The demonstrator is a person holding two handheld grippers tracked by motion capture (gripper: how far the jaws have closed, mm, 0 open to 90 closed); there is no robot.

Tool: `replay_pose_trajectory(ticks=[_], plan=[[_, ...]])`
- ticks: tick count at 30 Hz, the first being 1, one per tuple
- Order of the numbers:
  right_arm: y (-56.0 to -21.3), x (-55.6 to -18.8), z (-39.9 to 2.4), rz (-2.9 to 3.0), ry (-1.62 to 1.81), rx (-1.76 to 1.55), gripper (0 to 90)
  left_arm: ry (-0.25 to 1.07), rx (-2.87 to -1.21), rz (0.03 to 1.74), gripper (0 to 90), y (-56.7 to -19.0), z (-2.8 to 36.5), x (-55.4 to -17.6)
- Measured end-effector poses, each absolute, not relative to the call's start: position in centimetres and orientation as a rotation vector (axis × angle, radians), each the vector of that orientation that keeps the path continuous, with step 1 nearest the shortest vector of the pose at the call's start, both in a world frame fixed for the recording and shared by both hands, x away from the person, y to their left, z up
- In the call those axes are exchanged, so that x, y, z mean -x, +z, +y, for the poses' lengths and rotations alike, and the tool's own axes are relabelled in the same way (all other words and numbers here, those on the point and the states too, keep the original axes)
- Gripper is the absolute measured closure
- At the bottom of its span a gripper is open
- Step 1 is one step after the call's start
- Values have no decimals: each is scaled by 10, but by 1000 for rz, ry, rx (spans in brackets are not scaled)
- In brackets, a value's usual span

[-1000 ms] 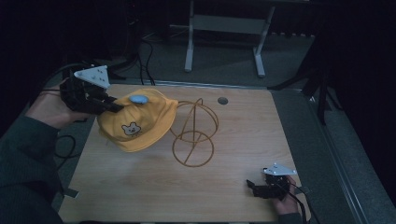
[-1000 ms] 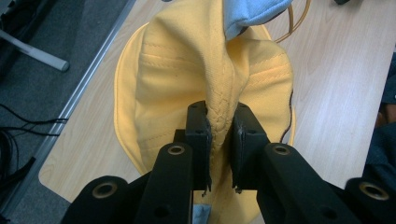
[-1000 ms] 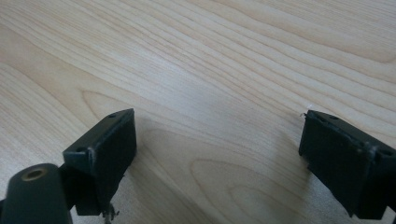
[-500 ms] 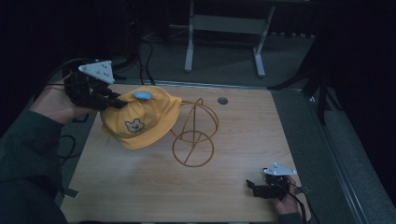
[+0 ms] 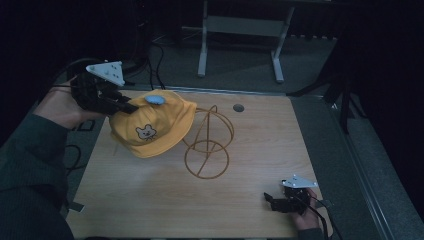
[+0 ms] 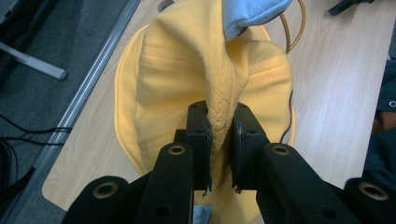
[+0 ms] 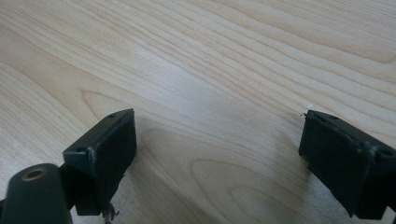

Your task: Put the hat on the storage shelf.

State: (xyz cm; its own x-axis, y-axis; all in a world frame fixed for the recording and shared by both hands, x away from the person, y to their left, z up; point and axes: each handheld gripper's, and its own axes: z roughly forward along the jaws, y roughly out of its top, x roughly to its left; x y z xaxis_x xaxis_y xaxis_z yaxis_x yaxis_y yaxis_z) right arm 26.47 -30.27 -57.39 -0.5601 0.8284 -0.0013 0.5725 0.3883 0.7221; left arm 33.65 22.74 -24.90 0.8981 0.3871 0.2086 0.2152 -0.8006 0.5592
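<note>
Hat point(image 5: 150, 127), yellow with a bear patch but no readable writing, is pinched at a fold by your left gripper point(image 6: 219, 135); your right gripper point(image 7: 217, 154) gapes empty over the table point(image 5: 250, 150).

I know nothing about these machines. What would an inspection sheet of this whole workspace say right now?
Surface: light wooden table, round hole near far edge.
Job's things: yellow cloth hat with bear patch, beside orange wire dome stand.
Clutter: nothing seen.
Grippers: left hand-held gripper shut on the hat's fabric; right hand-held gripper open, low over bare wood at near right corner.
Cables: black cables on floor, far left.
Surroundings: dark room, grey metal frame legs behind table.
</note>
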Motion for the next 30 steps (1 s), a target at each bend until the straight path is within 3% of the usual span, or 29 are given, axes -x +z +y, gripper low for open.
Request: replay_pose_trajectory(ticks=[18,30], plan=[[-574,-265,-303,2290,976,-1213,110,409,-2516,378,796,-235,206,-346],[-574,-265,-303,2293,973,-1207,110,420,-2576,334,787,-222,165,-356]])
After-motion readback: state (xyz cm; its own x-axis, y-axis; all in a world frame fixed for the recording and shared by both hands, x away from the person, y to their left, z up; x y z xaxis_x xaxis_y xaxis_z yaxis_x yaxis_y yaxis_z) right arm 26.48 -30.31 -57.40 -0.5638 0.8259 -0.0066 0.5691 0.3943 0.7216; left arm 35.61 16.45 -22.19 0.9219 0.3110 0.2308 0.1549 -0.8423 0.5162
